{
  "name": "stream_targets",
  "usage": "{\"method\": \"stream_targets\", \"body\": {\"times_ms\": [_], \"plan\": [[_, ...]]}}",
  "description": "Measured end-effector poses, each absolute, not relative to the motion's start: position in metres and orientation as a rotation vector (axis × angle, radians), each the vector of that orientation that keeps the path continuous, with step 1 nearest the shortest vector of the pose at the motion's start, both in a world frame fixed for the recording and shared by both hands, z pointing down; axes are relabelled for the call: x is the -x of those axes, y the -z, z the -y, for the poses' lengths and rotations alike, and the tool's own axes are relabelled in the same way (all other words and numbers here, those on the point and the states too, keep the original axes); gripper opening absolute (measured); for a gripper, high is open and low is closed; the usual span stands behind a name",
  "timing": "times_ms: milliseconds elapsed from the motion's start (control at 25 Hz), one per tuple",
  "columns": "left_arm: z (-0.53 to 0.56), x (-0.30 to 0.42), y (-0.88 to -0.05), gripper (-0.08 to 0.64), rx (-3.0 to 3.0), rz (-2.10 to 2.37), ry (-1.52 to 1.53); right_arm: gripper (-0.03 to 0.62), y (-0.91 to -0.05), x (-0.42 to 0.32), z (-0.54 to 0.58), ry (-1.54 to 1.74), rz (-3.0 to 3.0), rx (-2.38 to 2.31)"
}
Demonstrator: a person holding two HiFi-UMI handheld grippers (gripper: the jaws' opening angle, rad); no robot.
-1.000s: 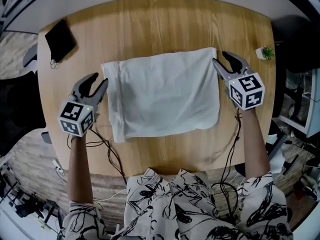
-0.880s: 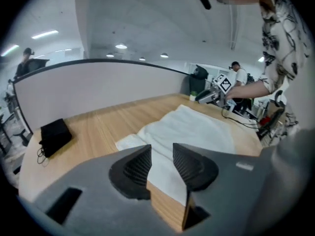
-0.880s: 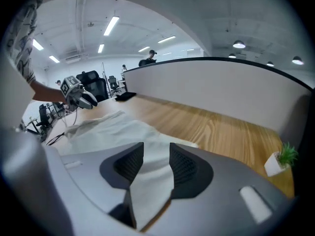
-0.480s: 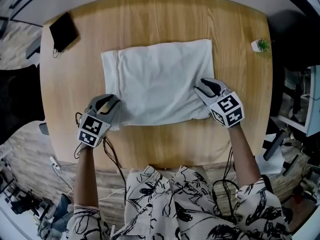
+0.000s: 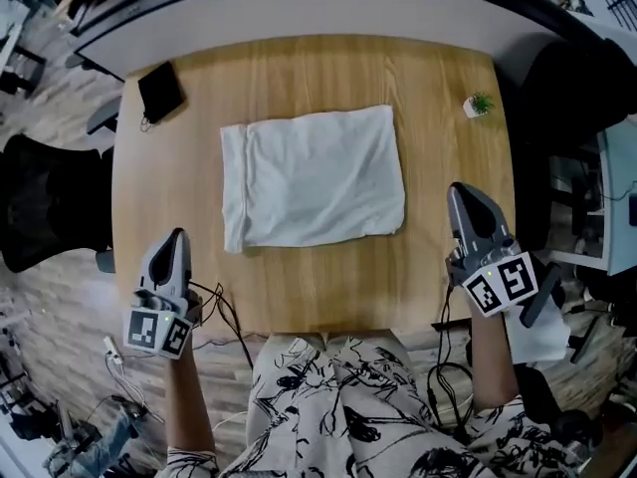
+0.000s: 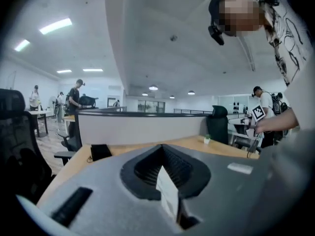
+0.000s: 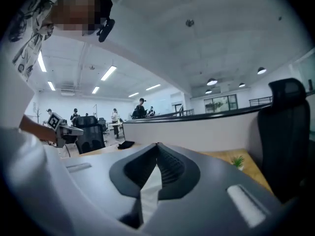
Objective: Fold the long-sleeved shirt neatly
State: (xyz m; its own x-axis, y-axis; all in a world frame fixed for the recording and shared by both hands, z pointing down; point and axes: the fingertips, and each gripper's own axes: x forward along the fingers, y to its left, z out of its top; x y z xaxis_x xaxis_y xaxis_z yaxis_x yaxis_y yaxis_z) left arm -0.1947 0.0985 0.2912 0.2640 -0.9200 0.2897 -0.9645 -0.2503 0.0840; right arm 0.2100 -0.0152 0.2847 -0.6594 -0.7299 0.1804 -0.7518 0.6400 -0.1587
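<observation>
Indoors, a wooden office table (image 5: 453, 167) bears the folded shirt (image 5: 317, 179)

The folded shirt (image 5: 314, 177) occupies the middle of the table (image 5: 299, 68), and bare wood lies open on all four sides of it, enough for a gripper to pass along either flank or across the far and near strips. Obstructions on the top sit only at the far corners: a flat black item (image 5: 160, 91) at the left and a small potted plant (image 5: 480, 104) at the right, both well apart from the shirt. Cables (image 5: 221, 307) trail over the near left edge, a grey partition (image 5: 299, 13) closes off the far side, and a black chair (image 5: 45, 207) stands off the left flank.
</observation>
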Motion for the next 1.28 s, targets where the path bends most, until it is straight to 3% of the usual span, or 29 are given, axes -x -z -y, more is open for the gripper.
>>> {"method": "stream_targets", "body": {"times_ms": [440,800,1280], "plan": [[-0.248,0.201,-0.156,0.002,-2.411,1.961,0.027,0.006,-0.168,-0.234,-0.170,-0.009,2.773,-1.630],[-0.362,0.206,-0.124,-0.003,-2.417,2.029,0.038,0.006,-0.136,-0.249,-0.305,0.022,2.648,-1.774],[-0.428,0.173,-0.105,0.000,-2.399,2.174,-0.015,0.006,-0.111,-0.295,-0.366,0.115,2.599,-1.846]]}}
